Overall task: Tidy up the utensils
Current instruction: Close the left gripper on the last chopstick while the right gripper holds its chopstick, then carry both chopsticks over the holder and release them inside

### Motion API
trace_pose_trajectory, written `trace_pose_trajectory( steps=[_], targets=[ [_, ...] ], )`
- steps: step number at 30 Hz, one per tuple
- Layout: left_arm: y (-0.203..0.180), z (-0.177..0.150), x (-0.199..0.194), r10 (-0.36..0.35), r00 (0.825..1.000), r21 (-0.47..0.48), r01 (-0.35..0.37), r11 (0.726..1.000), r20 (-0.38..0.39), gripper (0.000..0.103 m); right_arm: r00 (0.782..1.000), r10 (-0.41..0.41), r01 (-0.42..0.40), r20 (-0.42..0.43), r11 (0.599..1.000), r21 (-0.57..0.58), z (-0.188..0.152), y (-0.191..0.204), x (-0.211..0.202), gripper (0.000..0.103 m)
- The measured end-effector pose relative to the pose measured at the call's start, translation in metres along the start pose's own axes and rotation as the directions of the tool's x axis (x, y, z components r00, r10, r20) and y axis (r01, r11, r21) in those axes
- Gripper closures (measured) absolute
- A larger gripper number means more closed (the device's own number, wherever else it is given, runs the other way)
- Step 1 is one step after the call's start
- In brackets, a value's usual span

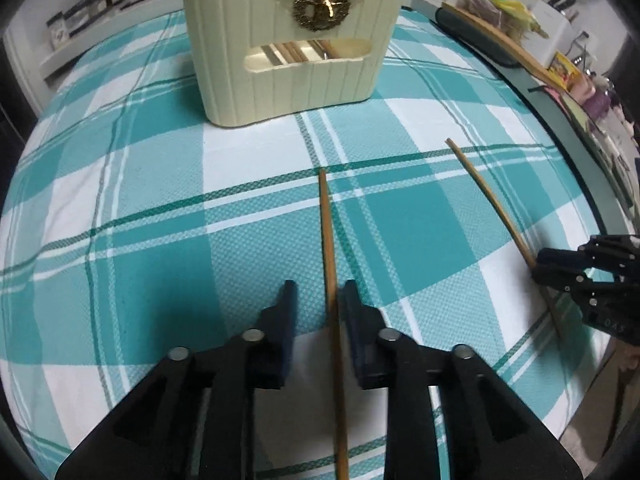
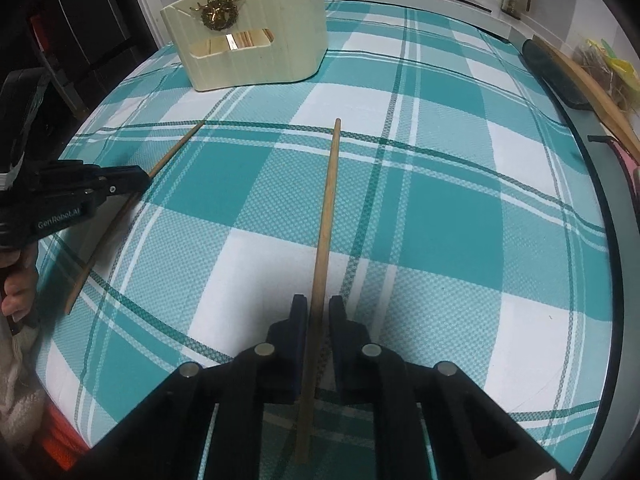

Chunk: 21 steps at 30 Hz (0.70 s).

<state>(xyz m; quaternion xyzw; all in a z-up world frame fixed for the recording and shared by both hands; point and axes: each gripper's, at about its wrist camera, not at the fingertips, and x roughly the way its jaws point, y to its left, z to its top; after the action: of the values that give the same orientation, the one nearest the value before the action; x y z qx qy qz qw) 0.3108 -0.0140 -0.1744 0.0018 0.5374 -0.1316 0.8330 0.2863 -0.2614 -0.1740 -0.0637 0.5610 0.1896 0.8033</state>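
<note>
Two wooden chopsticks lie on the teal checked tablecloth (image 1: 140,216). One chopstick (image 1: 326,216) runs between the fingers of my left gripper (image 1: 318,292); it rests against the right finger, a gap stays on the left side, and the jaws stand open. The other chopstick (image 2: 328,200) passes between the fingers of my right gripper (image 2: 319,304), whose jaws are narrow with thin gaps on both sides. The cream utensil holder (image 1: 288,80), marked with a gold emblem, stands at the far side and has utensils and wooden sticks in it. Each wrist view catches the other gripper (image 2: 132,184) at its own chopstick.
A dark tray (image 2: 560,76) and a wooden board (image 2: 588,84) lie along the table's right edge, with packets beyond. A hand (image 2: 16,284) holds the left gripper's grip. Shelves and a stove sit behind the table.
</note>
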Motion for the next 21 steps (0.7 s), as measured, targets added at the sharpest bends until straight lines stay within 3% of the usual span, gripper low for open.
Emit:
trace_pose_trajectory(
  steps=[2,3,8,10,11,12,13,17,21],
  targets=[
    [0.002,0.002,-0.002,-0.011,1.000,0.018,0.011,1.000,0.000,0.042,0.999,0.028,-0.028,-0.017,0.999,0.020,0.007,-0.006,0.000,0.069],
    [-0.001,0.003,-0.001,-0.002,1.000,0.044,0.002,0.999,-0.007,0.042,0.999,0.040,-0.039,-0.029,0.999,0.026,0.012,-0.007,0.001,0.065],
    [-0.019,0.020,0.021,0.084,0.994,0.167,-0.072,0.983,-0.068,0.043,0.996,0.030,-0.031,-0.086,0.999,-0.019,0.042,0.002,0.020,0.065],
    [-0.023,0.031,0.025,0.079,0.994,0.178,-0.064,0.982,-0.077,0.062,0.998,0.021,-0.023,-0.063,0.999,-0.034,0.061,0.007,0.029,0.062],
    [-0.025,0.037,0.026,0.078,0.994,0.178,-0.064,0.982,-0.076,0.099,0.999,0.000,-0.002,-0.053,0.999,-0.044,0.072,0.010,0.035,0.062],
    [-0.025,0.043,0.028,0.088,0.993,0.173,-0.073,0.982,-0.079,0.099,0.999,-0.030,0.028,-0.040,0.998,-0.051,0.083,0.012,0.039,0.073],
    [-0.024,0.047,0.029,0.091,0.993,0.164,-0.078,0.983,-0.072,0.099,0.998,-0.064,0.063,-0.028,0.997,-0.052,0.093,0.013,0.043,0.095],
    [-0.009,0.050,-0.003,0.035,0.999,0.086,-0.039,0.996,0.042,0.099,0.998,-0.040,0.040,0.041,0.999,0.021,0.110,0.008,0.038,0.096],
    [0.006,0.037,-0.067,-0.040,0.978,0.023,0.036,0.999,0.203,0.099,0.976,0.039,-0.045,0.214,0.999,0.025,0.096,0.011,-0.017,0.096]
  ],
)
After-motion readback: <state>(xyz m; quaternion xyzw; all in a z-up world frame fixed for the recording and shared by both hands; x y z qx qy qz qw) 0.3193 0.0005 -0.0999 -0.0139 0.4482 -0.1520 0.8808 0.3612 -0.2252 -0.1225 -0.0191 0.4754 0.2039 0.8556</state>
